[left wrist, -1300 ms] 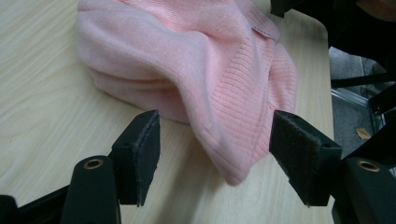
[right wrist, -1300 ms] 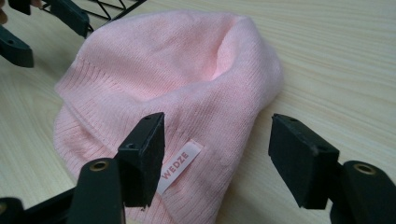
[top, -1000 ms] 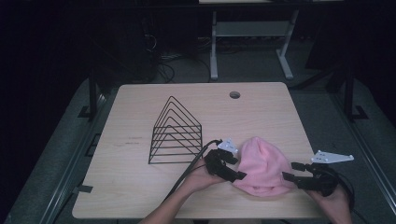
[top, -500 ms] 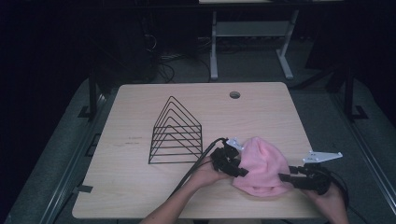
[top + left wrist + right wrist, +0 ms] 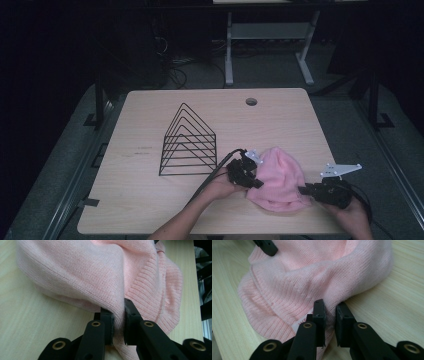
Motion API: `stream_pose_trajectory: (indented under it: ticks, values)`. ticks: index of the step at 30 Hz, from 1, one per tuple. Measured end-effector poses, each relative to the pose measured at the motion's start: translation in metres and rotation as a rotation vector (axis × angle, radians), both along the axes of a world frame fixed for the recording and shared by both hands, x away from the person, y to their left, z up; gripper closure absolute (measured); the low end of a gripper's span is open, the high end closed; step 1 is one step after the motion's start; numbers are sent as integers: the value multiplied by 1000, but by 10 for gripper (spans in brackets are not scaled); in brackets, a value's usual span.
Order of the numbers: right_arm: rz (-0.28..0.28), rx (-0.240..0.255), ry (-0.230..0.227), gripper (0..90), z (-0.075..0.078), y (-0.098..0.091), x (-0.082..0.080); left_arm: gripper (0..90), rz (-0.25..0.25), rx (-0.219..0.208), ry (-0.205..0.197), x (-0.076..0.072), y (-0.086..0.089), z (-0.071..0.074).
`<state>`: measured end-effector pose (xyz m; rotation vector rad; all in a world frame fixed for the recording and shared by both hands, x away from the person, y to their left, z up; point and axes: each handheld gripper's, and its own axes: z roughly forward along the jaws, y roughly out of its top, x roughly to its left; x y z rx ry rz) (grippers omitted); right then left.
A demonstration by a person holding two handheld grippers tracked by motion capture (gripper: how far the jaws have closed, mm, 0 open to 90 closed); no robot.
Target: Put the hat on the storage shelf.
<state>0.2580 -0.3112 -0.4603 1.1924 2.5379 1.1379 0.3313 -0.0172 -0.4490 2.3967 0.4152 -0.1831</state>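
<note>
In the high view we see a pink knitted hat (image 5: 278,180) lying on the pale wooden bench (image 5: 150,200), near its front edge and right of centre, with a black wire rack (image 5: 188,142) standing just to its left. Our left hand-held gripper (image 5: 248,176) meets the hat's left side and our right hand-held gripper (image 5: 309,190) meets its lower right edge, each held in a hand coming up from the bottom. In the left gripper view the jaws stand narrow, pinching a fold of the hat (image 5: 100,277) between their pads. In the right gripper view the jaws are likewise narrow, nipping the hat (image 5: 317,282) near its ribbed brim, where a small white label peeks out
</note>
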Motion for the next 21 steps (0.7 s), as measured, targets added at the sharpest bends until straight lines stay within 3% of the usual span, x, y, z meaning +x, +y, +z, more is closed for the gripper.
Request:
stream_pose_trajectory:
  ticks: [12,21]
  values:
    - [28,19,-37,811,6,-1,-2,815,-51,-24,-21,-3,7,10]
    - [65,34,-74,817,15,3,-6,815,-107,-18,-83,-8,15,28]
